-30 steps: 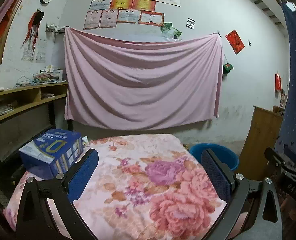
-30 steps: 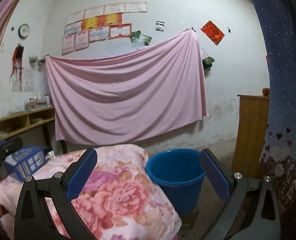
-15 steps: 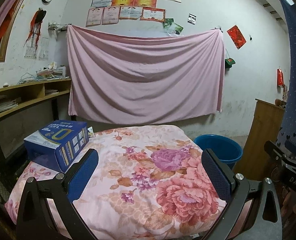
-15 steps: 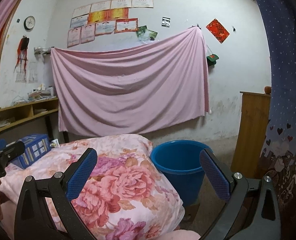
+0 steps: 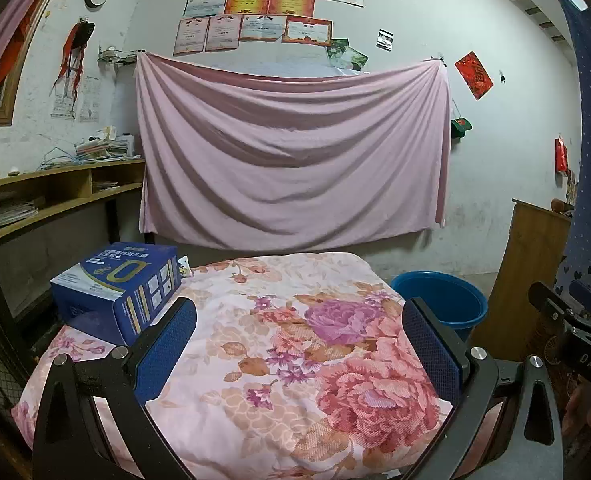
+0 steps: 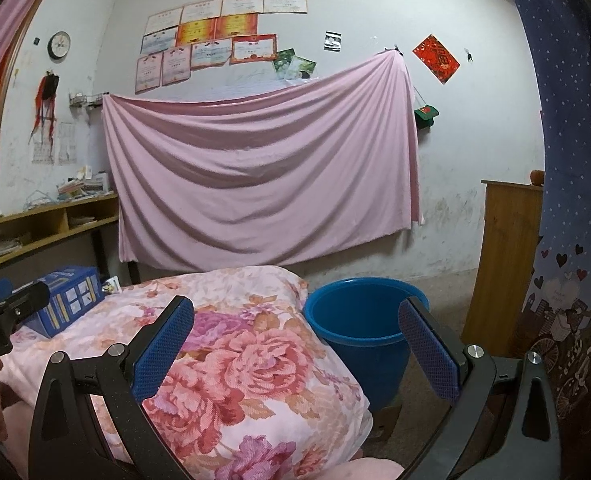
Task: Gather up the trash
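Note:
A blue carton (image 5: 117, 290) with yellow print lies on the far left of a floral quilt (image 5: 295, 344); it also shows in the right wrist view (image 6: 69, 300). A small printed scrap (image 5: 184, 265) lies just behind the carton. A blue plastic bucket (image 6: 361, 320) stands on the floor right of the quilt, also in the left wrist view (image 5: 441, 298). My left gripper (image 5: 299, 348) is open and empty over the quilt, right of the carton. My right gripper (image 6: 295, 352) is open and empty between the quilt's edge and the bucket.
A pink sheet (image 5: 291, 156) hangs on the back wall. A wooden shelf unit (image 5: 55, 192) with papers stands at the left. A wooden cabinet (image 6: 507, 264) and a dark blue curtain (image 6: 567, 200) are at the right. Bare floor lies around the bucket.
Both grippers have risen and drawn back a little, so the quilt, carton and bucket sit lower and fuller in view. Both stay open and empty.

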